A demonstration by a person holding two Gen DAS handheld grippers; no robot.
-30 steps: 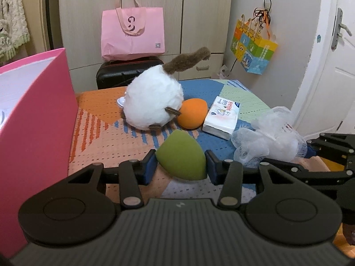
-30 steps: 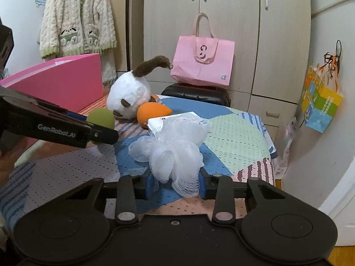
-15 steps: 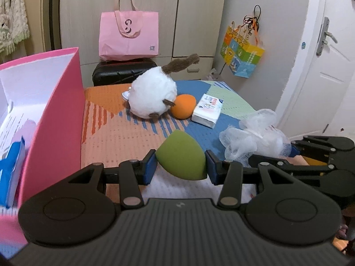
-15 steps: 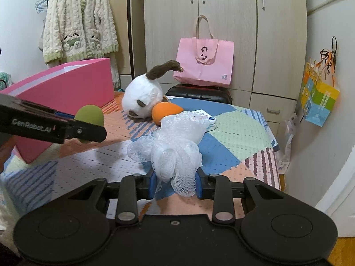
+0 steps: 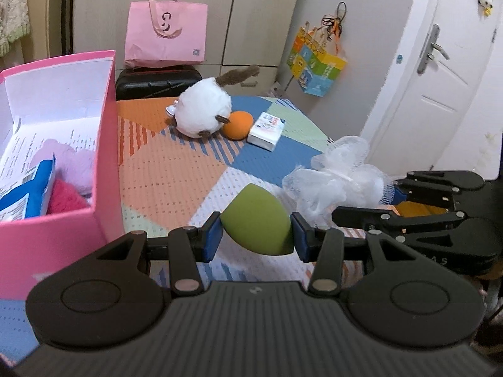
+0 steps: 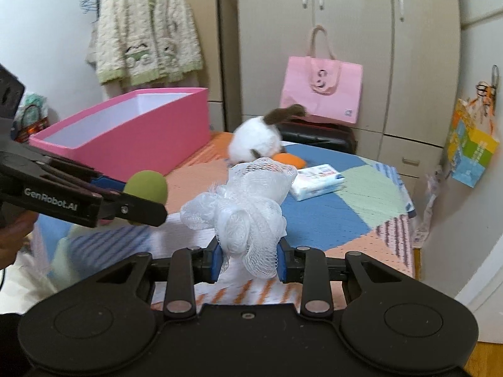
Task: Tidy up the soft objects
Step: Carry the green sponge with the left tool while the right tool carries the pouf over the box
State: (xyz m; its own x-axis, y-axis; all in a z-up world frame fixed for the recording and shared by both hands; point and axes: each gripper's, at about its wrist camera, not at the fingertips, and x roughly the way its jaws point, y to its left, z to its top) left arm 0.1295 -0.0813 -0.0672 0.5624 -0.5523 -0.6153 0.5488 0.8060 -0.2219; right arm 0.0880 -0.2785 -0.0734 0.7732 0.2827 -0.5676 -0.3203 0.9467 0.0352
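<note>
We see the patchwork-covered bench [image 5: 176,169] spread ahead of both tools. The open pink cardboard box [image 5: 103,144], already holding soft items, stands to the left of our left hand-held gripper [image 5: 256,235]. Beyond that gripper, far ahead on the bench, lie a round white plush toy with a brown tail [image 5: 202,114], an orange egg-shaped sponge [image 5: 240,120] touching the toy, and a white tissue pack [image 5: 265,131] just beside the sponge. Our right hand-held gripper [image 6: 249,259] is closed firmly on a white mesh bath pouf [image 6: 248,207], raised off the bench. Our left hand-held gripper clamps a green teardrop-shaped sponge [image 5: 256,229] between its blue pads [image 5: 213,235], also lifted, just right of the box.
</note>
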